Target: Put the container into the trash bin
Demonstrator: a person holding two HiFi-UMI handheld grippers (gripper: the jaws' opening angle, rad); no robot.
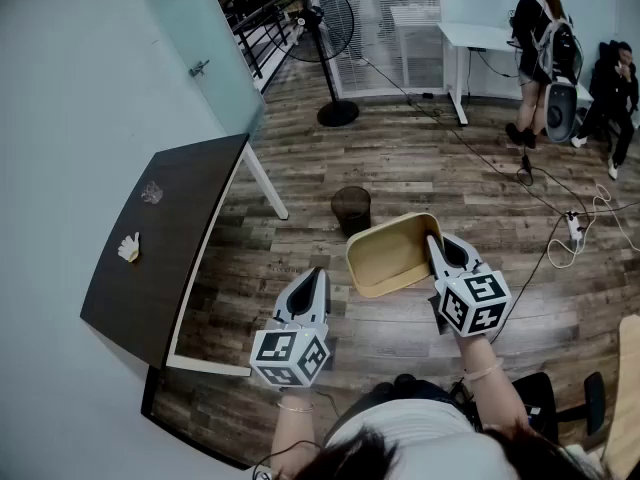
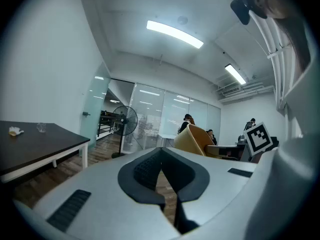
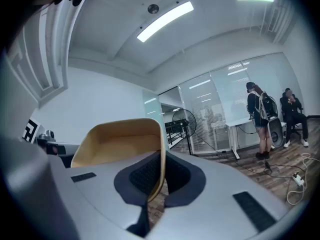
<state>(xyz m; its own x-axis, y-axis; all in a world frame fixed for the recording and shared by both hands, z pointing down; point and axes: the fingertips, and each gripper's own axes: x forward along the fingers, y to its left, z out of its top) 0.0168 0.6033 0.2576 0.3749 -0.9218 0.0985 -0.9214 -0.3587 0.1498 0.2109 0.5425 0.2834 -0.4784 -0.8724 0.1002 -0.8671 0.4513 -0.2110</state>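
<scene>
A tan, open-topped container (image 1: pixel 385 256) hangs tilted above the wooden floor, with my right gripper (image 1: pixel 433 242) shut on its right wall. In the right gripper view that thin wall (image 3: pixel 161 149) runs between the dark pads, and the container's hollow (image 3: pixel 117 140) faces left. A dark mesh trash bin (image 1: pixel 351 208) stands on the floor just beyond the container. My left gripper (image 1: pixel 319 272) is held level to the container's left, shut with nothing in it. The left gripper view shows the container (image 2: pixel 192 140) to the right, past the shut left gripper (image 2: pixel 161 151).
A dark table (image 1: pixel 165 268) at the left carries a crumpled paper (image 1: pixel 129 247) and a small clear item (image 1: pixel 151 192). A standing fan (image 1: pixel 325 28), a white desk (image 1: pixel 470 36) and two people (image 1: pixel 545 48) are at the back. Cables and a power strip (image 1: pixel 575 228) lie at the right.
</scene>
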